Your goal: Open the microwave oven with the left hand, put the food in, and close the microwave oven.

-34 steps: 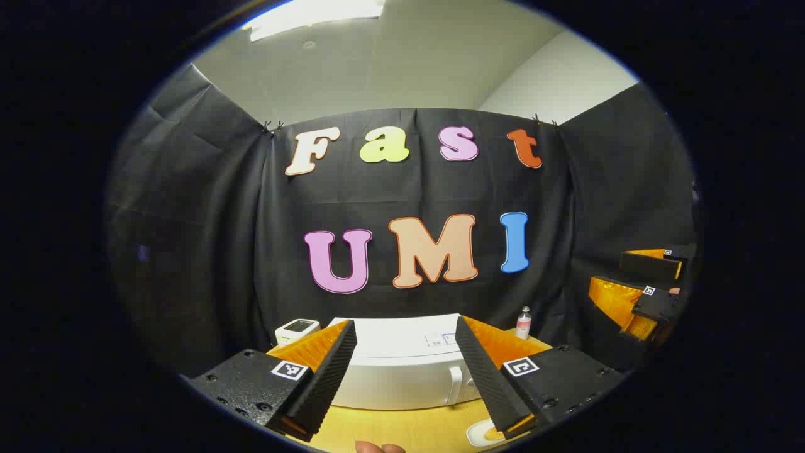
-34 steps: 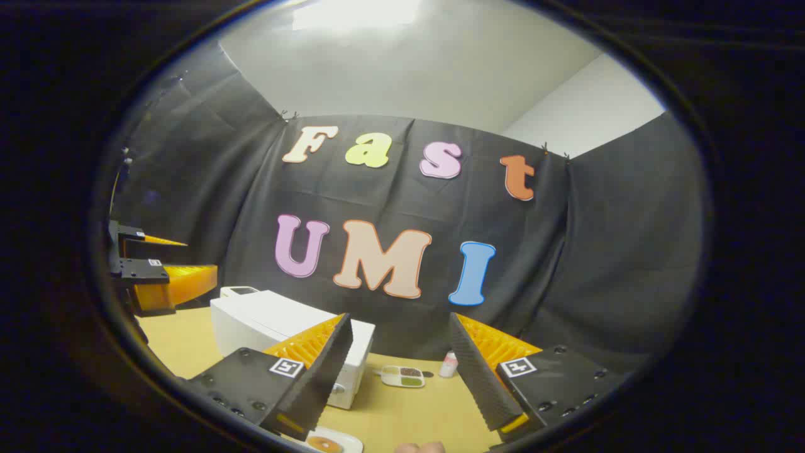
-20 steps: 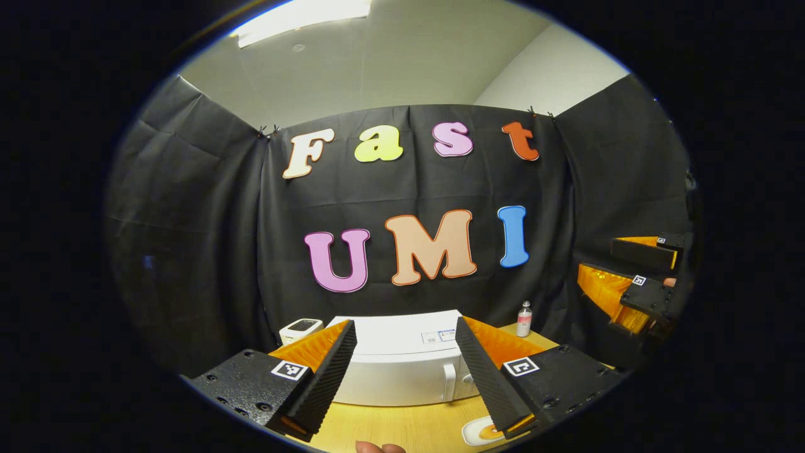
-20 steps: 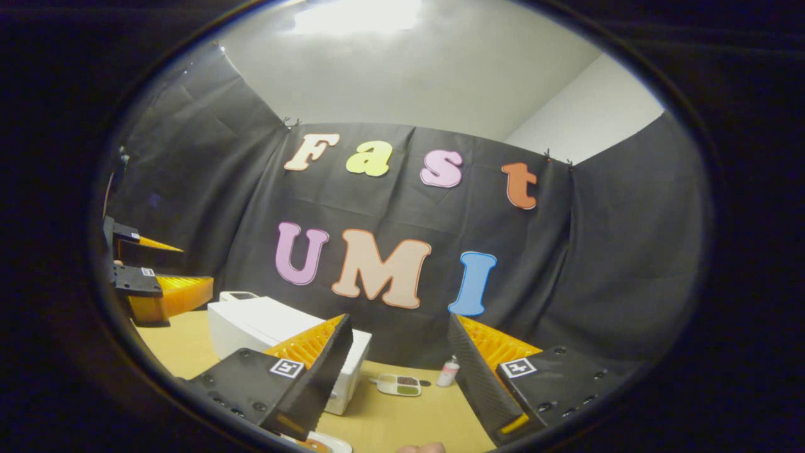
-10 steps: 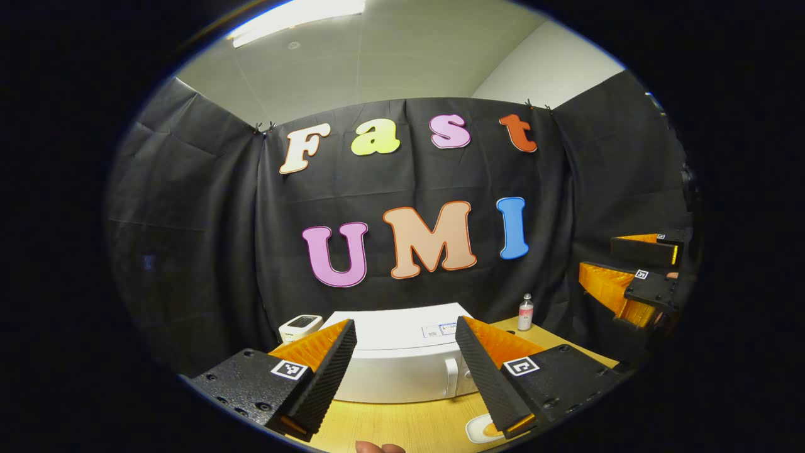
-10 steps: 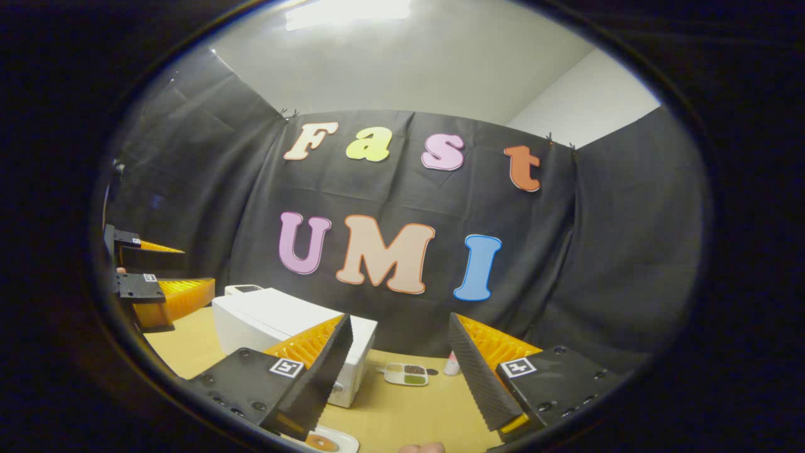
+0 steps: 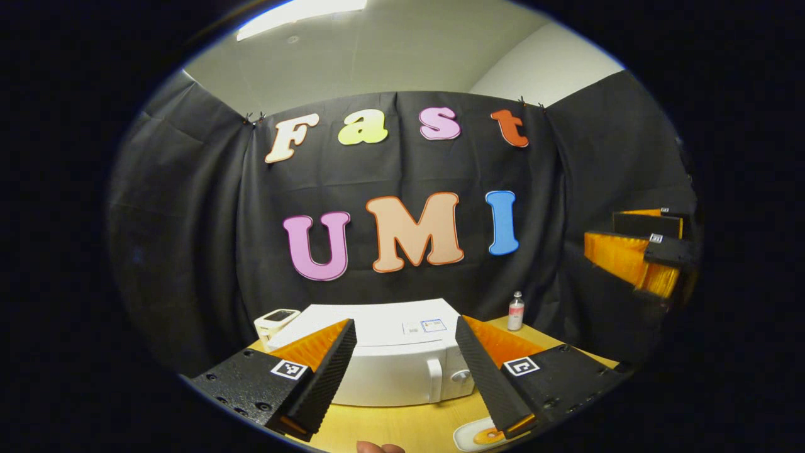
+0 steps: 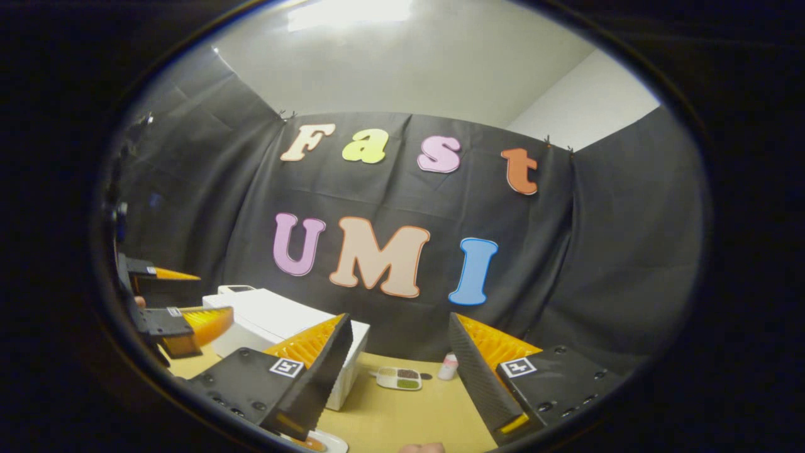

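A white microwave (image 7: 383, 368) stands on the wooden table with its door shut, its handle (image 7: 434, 380) and a knob on the right side of its front. My left gripper (image 7: 405, 322) is open and empty, held in the air in front of the microwave, apart from it. A white plate with an orange, ring-shaped piece of food (image 7: 479, 435) lies on the table under its right finger. My right gripper (image 8: 400, 318) is open and empty, off to the microwave's (image 8: 264, 318) right. The plate (image 8: 314, 443) peeks out beneath its left finger.
Behind the microwave's left corner sits a small white device (image 7: 275, 319). A small bottle (image 7: 516, 311) stands at the back right, next to a divided snack tray (image 8: 399, 378). The other gripper (image 7: 644, 251) hangs open at the right. The yellow table (image 8: 402, 412) runs to the black cloth walls.
My left gripper has come lower and closer to the microwave, which looks larger and has shifted left in its view. The right gripper has stayed open and drifted only slightly.
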Demonstrator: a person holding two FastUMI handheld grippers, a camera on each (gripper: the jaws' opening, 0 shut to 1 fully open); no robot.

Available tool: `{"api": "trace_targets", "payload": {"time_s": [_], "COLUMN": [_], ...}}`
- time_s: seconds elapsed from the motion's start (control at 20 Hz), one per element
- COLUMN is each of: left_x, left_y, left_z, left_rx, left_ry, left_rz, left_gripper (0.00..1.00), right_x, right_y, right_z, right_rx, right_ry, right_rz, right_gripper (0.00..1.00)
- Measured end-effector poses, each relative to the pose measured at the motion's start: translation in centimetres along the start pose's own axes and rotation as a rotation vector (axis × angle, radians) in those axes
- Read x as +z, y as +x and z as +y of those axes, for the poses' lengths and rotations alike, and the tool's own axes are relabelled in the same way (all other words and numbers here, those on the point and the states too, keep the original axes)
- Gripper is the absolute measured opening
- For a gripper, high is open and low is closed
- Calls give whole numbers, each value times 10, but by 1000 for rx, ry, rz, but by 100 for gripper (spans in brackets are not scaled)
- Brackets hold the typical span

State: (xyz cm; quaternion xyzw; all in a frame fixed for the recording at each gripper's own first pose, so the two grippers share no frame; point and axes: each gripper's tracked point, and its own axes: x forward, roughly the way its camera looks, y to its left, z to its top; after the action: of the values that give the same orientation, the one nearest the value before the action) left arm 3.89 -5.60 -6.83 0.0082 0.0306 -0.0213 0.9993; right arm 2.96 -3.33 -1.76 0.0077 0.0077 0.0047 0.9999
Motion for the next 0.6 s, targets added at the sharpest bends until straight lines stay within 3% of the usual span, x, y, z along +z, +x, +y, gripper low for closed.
{"api": "trace_targets", "payload": {"time_s": [0.25,0.6], "left_x": [-69,-127], "left_y": [23,64], "left_z": [-25,-52], "left_rx": [-26,-73], "left_ry": [49,95], "left_rz": [72,128], "left_gripper": [98,98], "right_x": [-9,-4], "right_y": [-7,-26], "right_z": [-17,-44], "right_rx": [-33,-95], "right_ry": [-38,-69], "right_rz": [13,17], "right_gripper": [97,97]}}
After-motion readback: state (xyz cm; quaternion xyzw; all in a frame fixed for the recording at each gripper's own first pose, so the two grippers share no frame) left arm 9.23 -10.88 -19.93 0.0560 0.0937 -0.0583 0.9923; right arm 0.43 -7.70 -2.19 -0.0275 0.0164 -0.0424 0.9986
